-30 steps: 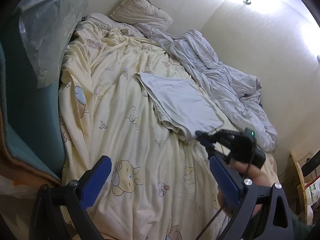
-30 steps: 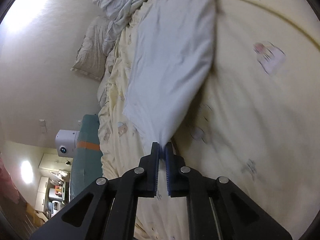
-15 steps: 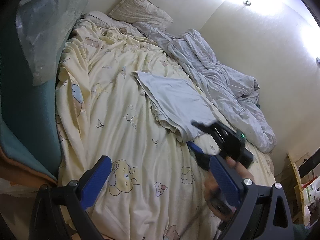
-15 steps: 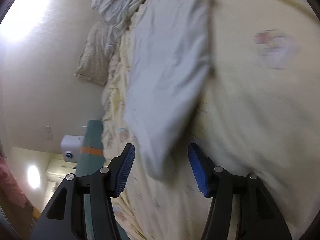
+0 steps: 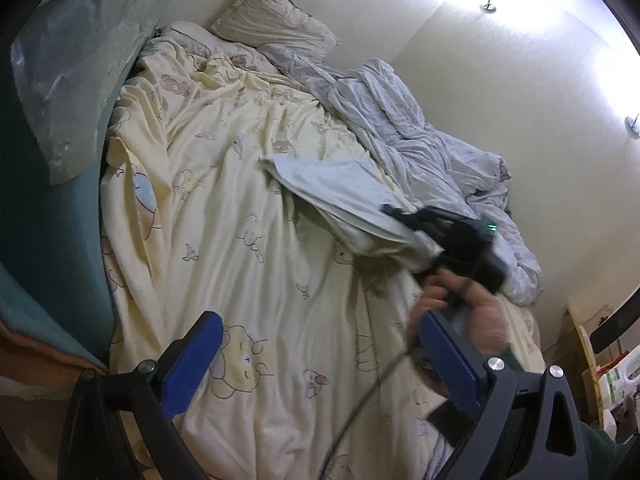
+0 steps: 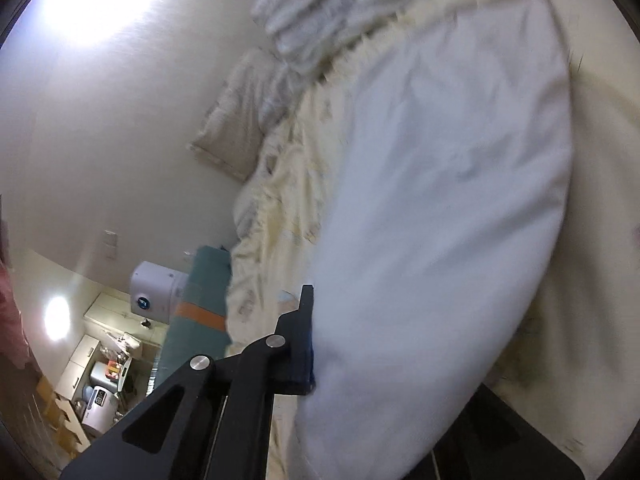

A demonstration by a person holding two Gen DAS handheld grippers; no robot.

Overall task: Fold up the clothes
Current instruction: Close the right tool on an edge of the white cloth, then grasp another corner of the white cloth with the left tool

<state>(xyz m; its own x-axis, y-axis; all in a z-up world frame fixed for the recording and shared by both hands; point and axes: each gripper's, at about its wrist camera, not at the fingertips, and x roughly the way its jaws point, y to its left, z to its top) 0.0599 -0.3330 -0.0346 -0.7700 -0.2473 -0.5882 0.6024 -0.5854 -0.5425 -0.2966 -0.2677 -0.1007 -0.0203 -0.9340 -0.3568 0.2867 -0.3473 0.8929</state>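
In the left wrist view, the left gripper (image 5: pixel 316 364) hangs over a yellow cartoon-print sheet (image 5: pixel 256 264), its blue-padded fingers (image 5: pixel 192 364) spread wide apart with only bedding showing between them. Toward two o'clock from it, a hand (image 5: pixel 476 312) carries the right gripper (image 5: pixel 416 236), which has the near end of a folded white garment (image 5: pixel 340 192) clamped and raised off the sheet, a shadow lying under the lifted edge; the far end of the garment still rests on the bed at about twelve o'clock. A crumpled grey-white duvet (image 5: pixel 420 148) runs along the wall at one to three o'clock, a pillow (image 5: pixel 276 20) sits at twelve, and a teal mattress edge (image 5: pixel 44 216) rises at nine. In the right wrist view, blurred, the garment (image 6: pixel 440 208) fills the centre and right, draping over the right gripper (image 6: pixel 316 348); only one black finger (image 6: pixel 298 336) shows, pressed against the cloth, the other hidden beneath it. The pillow (image 6: pixel 236 128) lies at ten o'clock, and a white appliance (image 6: pixel 154 294) stands at eight.
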